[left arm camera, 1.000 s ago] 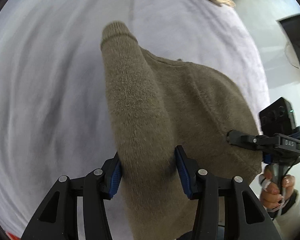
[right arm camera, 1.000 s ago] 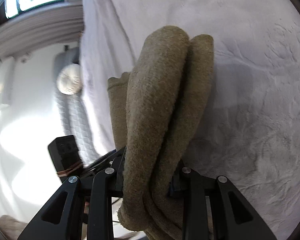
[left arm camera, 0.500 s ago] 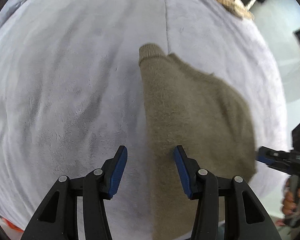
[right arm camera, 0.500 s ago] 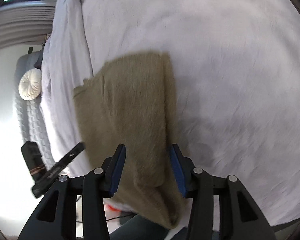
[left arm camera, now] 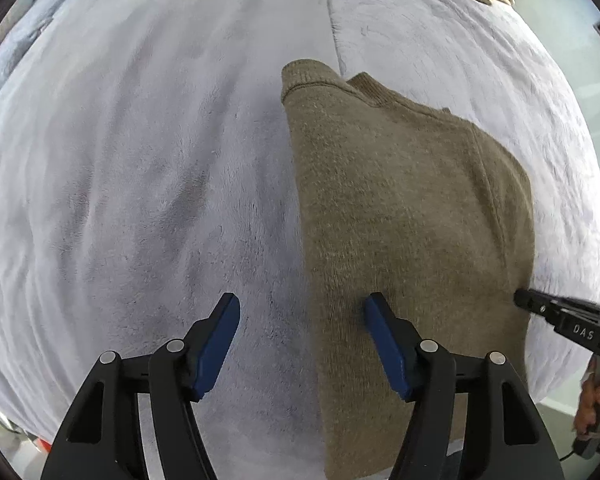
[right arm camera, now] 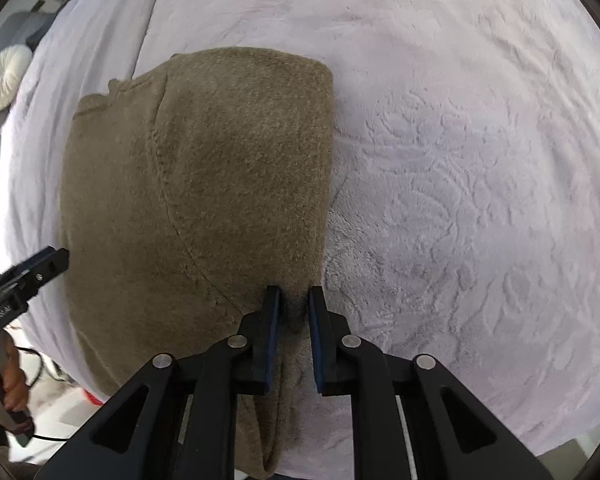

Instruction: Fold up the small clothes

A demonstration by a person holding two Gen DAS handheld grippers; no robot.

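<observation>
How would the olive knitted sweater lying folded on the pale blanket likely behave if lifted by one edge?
The sweater would probably droop, not stay flat: its soft knit lies in loose layers on the blanket. The fold would likely fall open, since nothing pins it. Its fuzzy surface should grip pads well rather than slip.

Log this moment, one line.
sweater folded on blanket | left gripper open, jaws just widened, sweater edge beneath | right gripper jaws just narrowed over sweater edge, grip unclear

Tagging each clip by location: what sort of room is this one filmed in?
Most likely a bedroom. An olive knitted sweater lies on a wide bed under a pale plush blanket, with a round white cushion at the far end.
</observation>
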